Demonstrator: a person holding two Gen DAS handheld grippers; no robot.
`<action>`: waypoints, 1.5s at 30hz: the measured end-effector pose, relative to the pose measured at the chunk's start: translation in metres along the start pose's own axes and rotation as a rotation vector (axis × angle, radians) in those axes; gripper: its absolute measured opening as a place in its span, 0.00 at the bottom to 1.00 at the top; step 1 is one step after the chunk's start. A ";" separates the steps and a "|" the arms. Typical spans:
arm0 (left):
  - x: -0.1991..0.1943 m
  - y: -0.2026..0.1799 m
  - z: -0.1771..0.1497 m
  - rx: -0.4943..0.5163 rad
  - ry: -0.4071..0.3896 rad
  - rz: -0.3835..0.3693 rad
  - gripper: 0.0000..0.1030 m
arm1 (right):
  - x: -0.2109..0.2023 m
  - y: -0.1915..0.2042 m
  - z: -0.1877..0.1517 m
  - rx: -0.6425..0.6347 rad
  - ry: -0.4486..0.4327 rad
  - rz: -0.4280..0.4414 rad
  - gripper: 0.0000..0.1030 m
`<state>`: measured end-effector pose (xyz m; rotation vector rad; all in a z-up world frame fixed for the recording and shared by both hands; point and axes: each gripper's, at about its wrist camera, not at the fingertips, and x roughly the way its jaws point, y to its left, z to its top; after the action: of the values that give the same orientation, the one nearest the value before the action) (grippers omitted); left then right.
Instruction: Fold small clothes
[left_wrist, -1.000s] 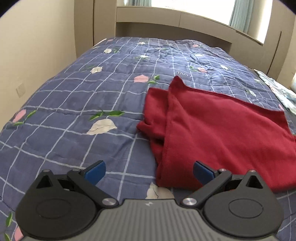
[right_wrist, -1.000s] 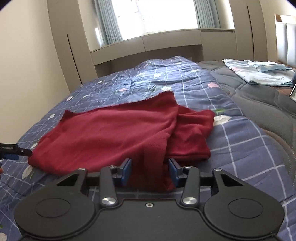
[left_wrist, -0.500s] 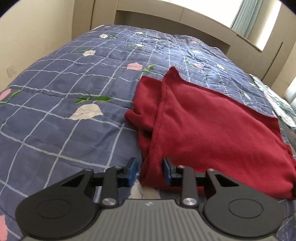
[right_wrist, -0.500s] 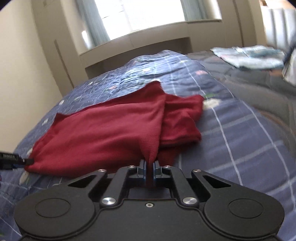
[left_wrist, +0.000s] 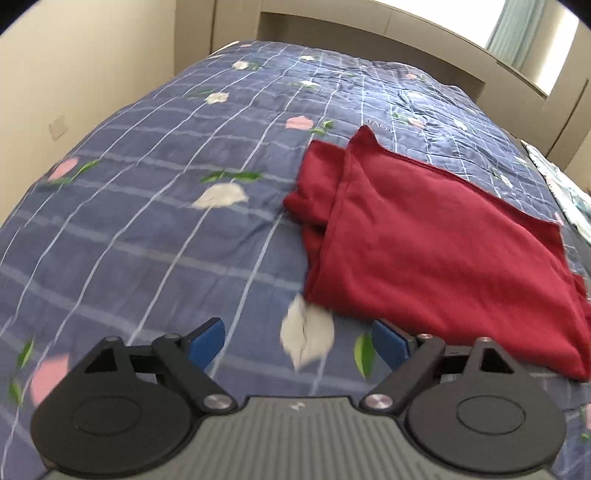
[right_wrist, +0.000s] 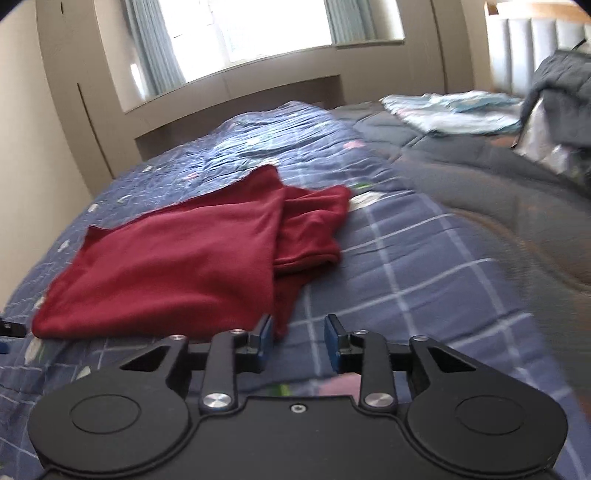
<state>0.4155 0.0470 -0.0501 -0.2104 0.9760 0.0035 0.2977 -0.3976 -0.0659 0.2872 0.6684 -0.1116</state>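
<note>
A dark red garment (left_wrist: 436, 240) lies folded over itself on the blue checked floral quilt (left_wrist: 155, 206), one layer lapped over a bunched part at its far left. My left gripper (left_wrist: 298, 341) hovers just short of the garment's near edge, its jaws opening wide over bare quilt with nothing between them. In the right wrist view the same red garment (right_wrist: 177, 258) lies ahead and to the left. My right gripper (right_wrist: 298, 341) is at its near right corner, jaws opening, with only quilt between the blue pads (right_wrist: 264, 338).
A grey quilt (right_wrist: 498, 206) covers the bed's right side, with pale folded clothes (right_wrist: 454, 110) and a dark heap (right_wrist: 561, 96) beyond. Walls and a window ledge (right_wrist: 236, 88) border the bed. The left gripper's tip (right_wrist: 11, 328) shows at the right view's left edge.
Both grippers closed on the garment's near edge half a second ago; now both have let go, opened and drawn back off the cloth, which lies flat.
</note>
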 end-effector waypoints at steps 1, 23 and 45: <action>-0.007 0.000 -0.005 -0.018 0.002 0.002 1.00 | -0.009 0.001 -0.002 0.008 -0.007 0.005 0.52; -0.047 -0.008 -0.069 -0.026 -0.014 0.026 1.00 | -0.054 0.093 -0.048 -0.384 -0.158 -0.012 0.99; 0.051 -0.027 0.027 0.013 -0.108 0.028 1.00 | 0.125 0.121 0.035 -0.461 -0.203 -0.001 0.99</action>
<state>0.4685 0.0202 -0.0724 -0.1828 0.8712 0.0341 0.4394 -0.2938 -0.0906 -0.1671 0.4754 0.0144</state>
